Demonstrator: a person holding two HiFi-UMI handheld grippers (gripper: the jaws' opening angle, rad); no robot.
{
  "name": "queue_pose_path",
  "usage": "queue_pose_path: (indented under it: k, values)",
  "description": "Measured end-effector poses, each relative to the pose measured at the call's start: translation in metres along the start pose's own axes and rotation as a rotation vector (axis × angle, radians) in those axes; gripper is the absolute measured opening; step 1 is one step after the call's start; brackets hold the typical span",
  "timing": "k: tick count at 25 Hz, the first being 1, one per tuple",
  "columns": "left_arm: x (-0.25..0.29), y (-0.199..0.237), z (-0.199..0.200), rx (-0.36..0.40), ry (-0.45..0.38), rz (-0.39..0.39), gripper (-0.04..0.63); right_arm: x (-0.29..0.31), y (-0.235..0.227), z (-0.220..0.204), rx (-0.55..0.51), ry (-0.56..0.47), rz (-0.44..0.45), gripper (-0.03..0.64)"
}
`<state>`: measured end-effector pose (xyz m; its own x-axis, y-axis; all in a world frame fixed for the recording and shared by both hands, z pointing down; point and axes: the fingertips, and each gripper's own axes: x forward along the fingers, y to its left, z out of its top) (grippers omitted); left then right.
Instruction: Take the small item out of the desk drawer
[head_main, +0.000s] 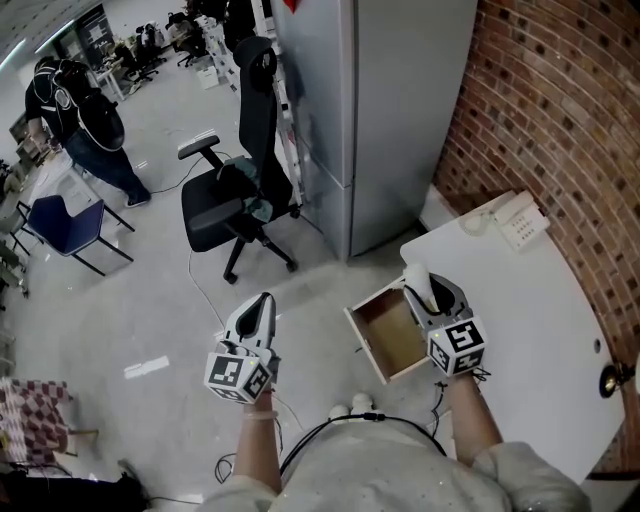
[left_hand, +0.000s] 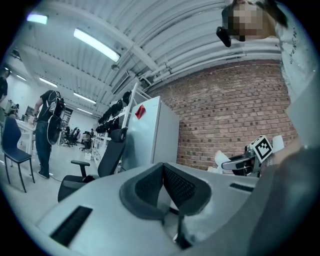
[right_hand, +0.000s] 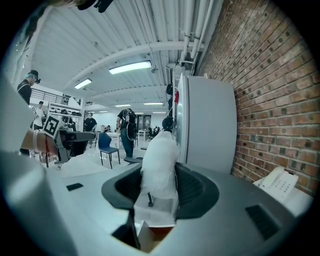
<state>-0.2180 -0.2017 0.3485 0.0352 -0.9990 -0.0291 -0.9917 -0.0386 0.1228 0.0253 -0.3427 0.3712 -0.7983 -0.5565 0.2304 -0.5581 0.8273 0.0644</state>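
My right gripper (head_main: 428, 288) hangs above the far end of the open wooden drawer (head_main: 372, 348), shut on a small white, soft-looking item (head_main: 415, 277). In the right gripper view that white item (right_hand: 159, 162) stands upright between the two dark pads and hides what lies behind it. The drawer sticks out from the left edge of the white desk (head_main: 540, 330), and its inside looks bare. My left gripper (head_main: 263, 302) is off to the left over the floor, away from the desk. Its pads (left_hand: 175, 187) meet at the tip with nothing between them.
A white desk phone (head_main: 521, 220) sits at the desk's far corner by the brick wall (head_main: 560, 110). A grey cabinet (head_main: 370, 110) and a black office chair (head_main: 235, 190) stand beyond the drawer. A person (head_main: 85, 125) stands far left near a blue chair (head_main: 65, 222). Cables (head_main: 340, 425) lie on the floor.
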Motion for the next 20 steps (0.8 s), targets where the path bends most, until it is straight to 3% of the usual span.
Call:
queue_pose_path:
  k: [20]
  values:
    - [-0.009,0.001,0.006,-0.004,-0.025,0.012,0.005,-0.02,-0.004,0.005,0.027,-0.043,-0.032,0.187]
